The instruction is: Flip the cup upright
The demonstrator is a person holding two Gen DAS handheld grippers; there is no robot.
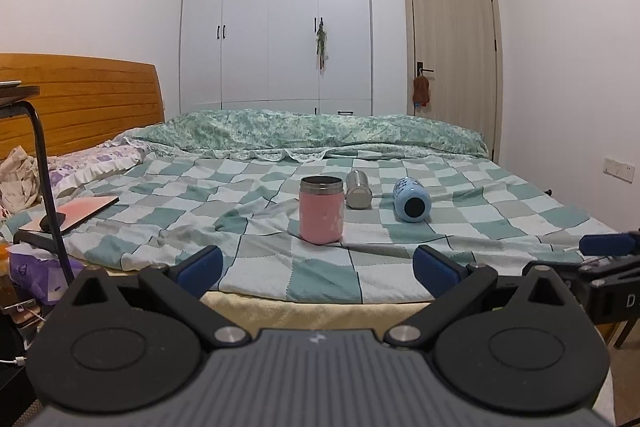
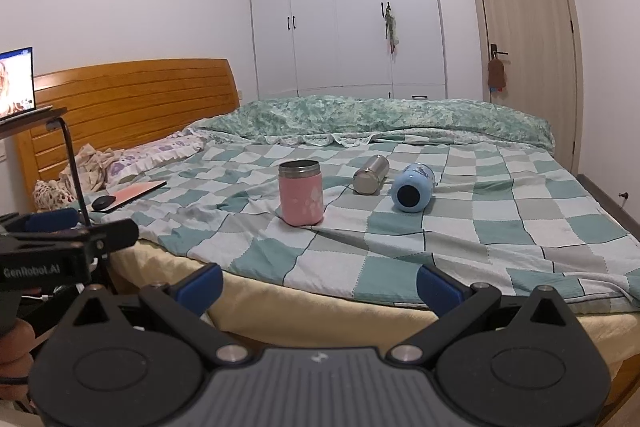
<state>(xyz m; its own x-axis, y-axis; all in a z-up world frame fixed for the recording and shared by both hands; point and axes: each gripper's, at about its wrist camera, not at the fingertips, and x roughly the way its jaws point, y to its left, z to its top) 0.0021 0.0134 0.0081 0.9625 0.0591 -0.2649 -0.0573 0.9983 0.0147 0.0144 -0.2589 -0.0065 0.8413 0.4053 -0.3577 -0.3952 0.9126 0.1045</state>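
A pink cup (image 1: 321,209) with a steel rim stands upright on the checkered bedspread, also in the right wrist view (image 2: 301,193). A steel cup (image 1: 358,189) (image 2: 371,174) lies on its side behind it. A light blue cup (image 1: 411,199) (image 2: 412,188) lies on its side to the right, its dark end facing me. My left gripper (image 1: 318,267) is open and empty at the bed's near edge, well short of the cups. My right gripper (image 2: 319,287) is open and empty, also at the near edge.
The bed (image 1: 500,211) has a wooden headboard (image 1: 80,99), pillows and a rolled quilt (image 1: 320,131) at the back. A pink notebook and black mouse (image 1: 76,213) lie at left. A side table stand (image 1: 44,167) with a laptop (image 2: 16,83) stands left. Wardrobe and door are behind.
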